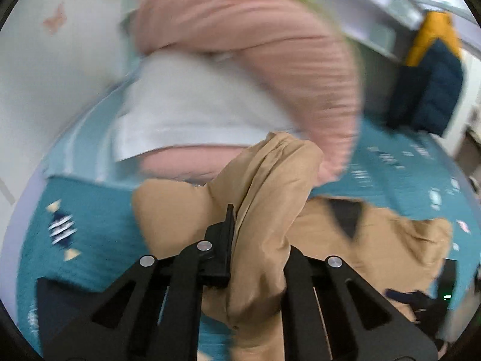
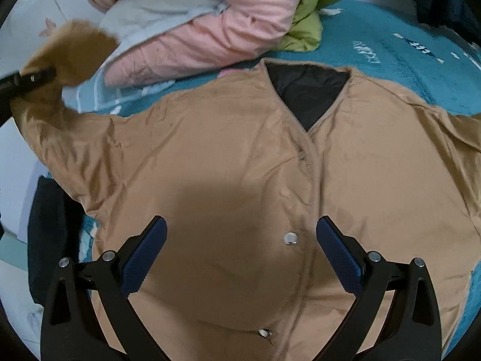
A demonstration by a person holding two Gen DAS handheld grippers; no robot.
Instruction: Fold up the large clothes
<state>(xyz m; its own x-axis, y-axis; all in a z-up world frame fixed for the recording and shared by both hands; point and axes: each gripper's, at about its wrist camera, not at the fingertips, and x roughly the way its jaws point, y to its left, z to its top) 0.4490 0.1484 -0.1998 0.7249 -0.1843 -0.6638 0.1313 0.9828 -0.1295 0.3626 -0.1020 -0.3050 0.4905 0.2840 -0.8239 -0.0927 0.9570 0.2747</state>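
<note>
A tan snap-front jacket (image 2: 228, 156) with a black lining at the neck lies front up on a teal blanket (image 2: 375, 39). My left gripper (image 1: 255, 240) is shut on the end of the jacket's left sleeve (image 1: 270, 186) and holds it lifted; it shows at the far left of the right wrist view (image 2: 33, 79). My right gripper (image 2: 240, 246) is open and empty, hovering above the jacket's lower front, near a metal snap (image 2: 290, 237). The jacket's body also shows in the left wrist view (image 1: 390, 240).
A pink padded jacket (image 2: 210, 30) with a pale lining and a green garment (image 2: 312, 15) are piled at the back of the bed. A dark garment (image 2: 48, 234) lies at the left edge. An orange and navy jacket (image 1: 430, 72) hangs at the right.
</note>
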